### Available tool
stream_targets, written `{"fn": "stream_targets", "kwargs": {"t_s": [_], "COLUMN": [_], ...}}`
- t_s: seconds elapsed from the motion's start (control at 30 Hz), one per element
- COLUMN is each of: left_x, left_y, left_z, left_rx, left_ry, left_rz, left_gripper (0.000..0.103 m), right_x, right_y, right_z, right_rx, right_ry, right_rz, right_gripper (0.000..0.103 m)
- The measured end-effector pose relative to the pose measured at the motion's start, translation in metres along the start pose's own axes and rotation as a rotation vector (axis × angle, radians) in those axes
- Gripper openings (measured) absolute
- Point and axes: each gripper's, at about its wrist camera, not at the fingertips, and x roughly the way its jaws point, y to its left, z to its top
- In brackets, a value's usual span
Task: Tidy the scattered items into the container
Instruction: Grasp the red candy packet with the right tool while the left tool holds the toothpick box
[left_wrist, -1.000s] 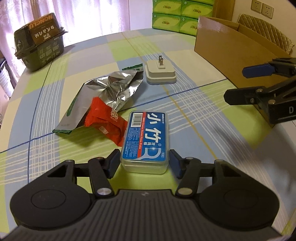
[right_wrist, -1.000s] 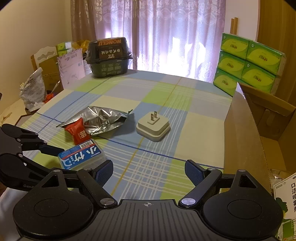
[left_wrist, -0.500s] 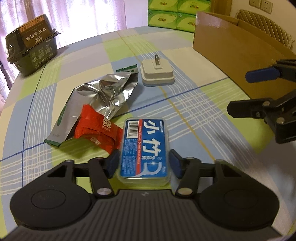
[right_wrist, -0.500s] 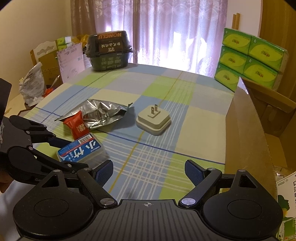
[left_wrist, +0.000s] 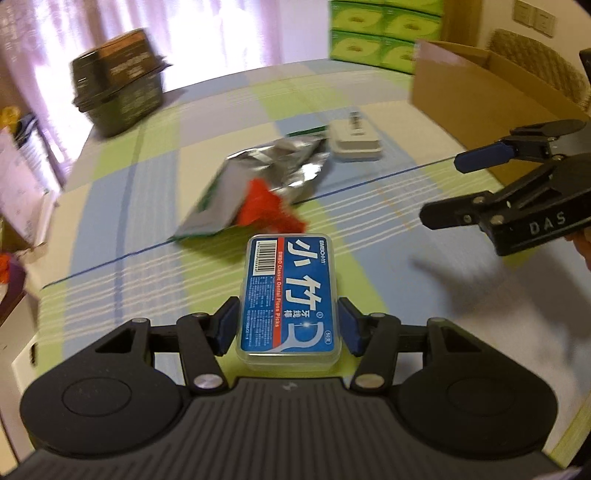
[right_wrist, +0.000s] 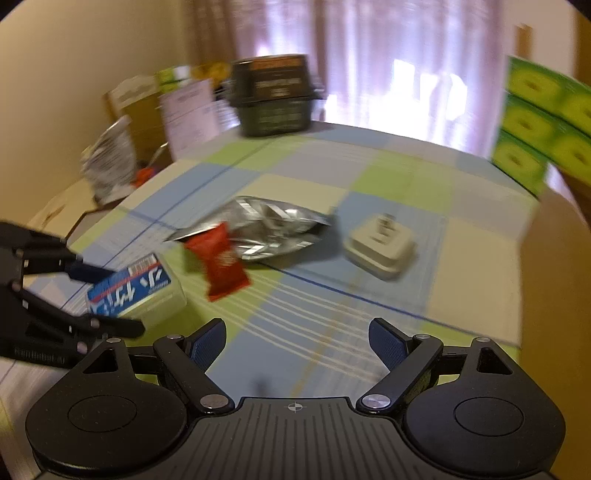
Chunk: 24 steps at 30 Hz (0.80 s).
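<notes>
The left gripper (left_wrist: 288, 326) is clamped on the blue-labelled clear plastic floss-pick box (left_wrist: 288, 299), at 6 o'clock in the left wrist view. Only that view shows the brown cardboard box (left_wrist: 480, 96), at 2 o'clock. The right gripper (right_wrist: 297, 341) has its fingers apart, holding nothing.
</notes>
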Motion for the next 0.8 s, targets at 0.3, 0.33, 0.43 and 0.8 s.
{"fn": "stream_targets", "kwargs": {"t_s": [0.3,0.33,0.43,0.8], "left_x": [0.003,0.005,0.008,0.018], "left_y": [0.05,0.053,0.058,0.065], "left_z": [-0.005,-0.006,-0.007,-0.005], "left_rx": [-0.143,-0.153,-0.169,-0.216], "left_ry": [0.009,0.014,0.019,0.03], "left_rz": [0.078,0.08,0.08,0.052], "left_gripper": [0.051,0.051,0.051,0.051], "right_x": [0.043,0.048,0.065,0.105], "right_y": [0.038,0.04,0.045,0.046], "right_z": [0.018,0.019,0.023,0.031], "right_rx": [-0.166,-0.172,-0.196,-0.218], "right_ry": [-0.021,-0.023,-0.02,0.011], "right_rz": [0.085,0.094,0.103,0.116], "right_gripper": [0.089,0.089,0.089,0.059]}}
